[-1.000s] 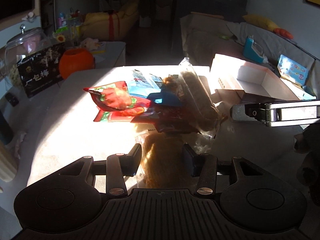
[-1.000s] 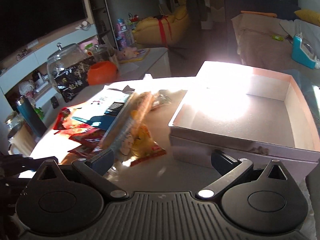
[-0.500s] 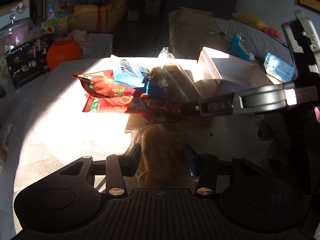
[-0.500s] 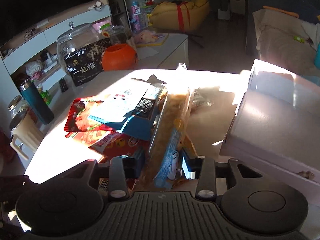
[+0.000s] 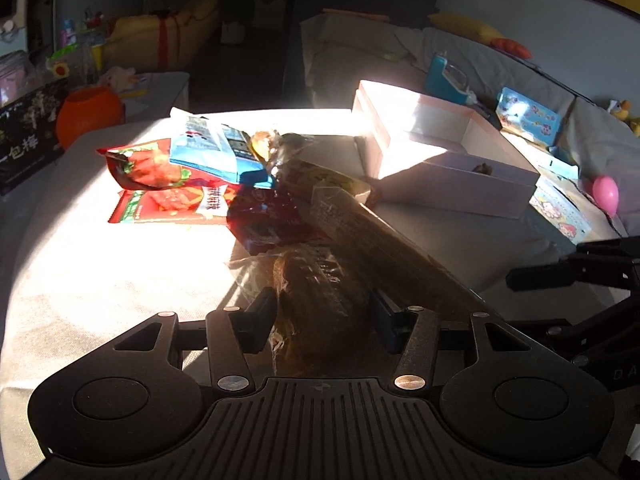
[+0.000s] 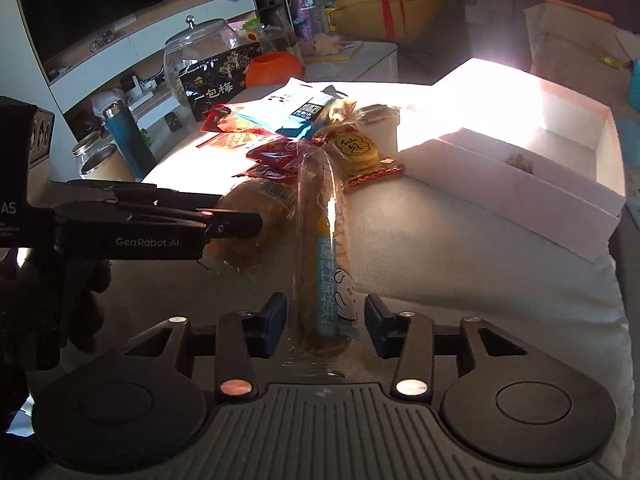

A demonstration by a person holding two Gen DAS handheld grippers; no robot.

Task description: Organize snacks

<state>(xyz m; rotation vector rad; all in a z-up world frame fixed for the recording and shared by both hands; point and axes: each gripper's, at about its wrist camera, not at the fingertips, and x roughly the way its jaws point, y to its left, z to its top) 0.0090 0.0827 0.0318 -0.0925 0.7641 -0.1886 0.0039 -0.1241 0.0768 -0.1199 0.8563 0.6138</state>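
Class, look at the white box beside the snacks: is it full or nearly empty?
Nearly empty: the white box shows bare floor, with only one small brown bit inside.

Glossy clear plastic cracker sleeve (image 6: 320, 248), matt paper box (image 6: 520, 184), cloth-covered table (image 6: 460, 280)

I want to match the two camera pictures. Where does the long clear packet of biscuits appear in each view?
Left wrist: long clear packet runs diagonally from centre toward lower right, beside the left claw.
Right wrist: it stands at centre, between the right claw fingers.
Shared landmark: white box, to the right in both.
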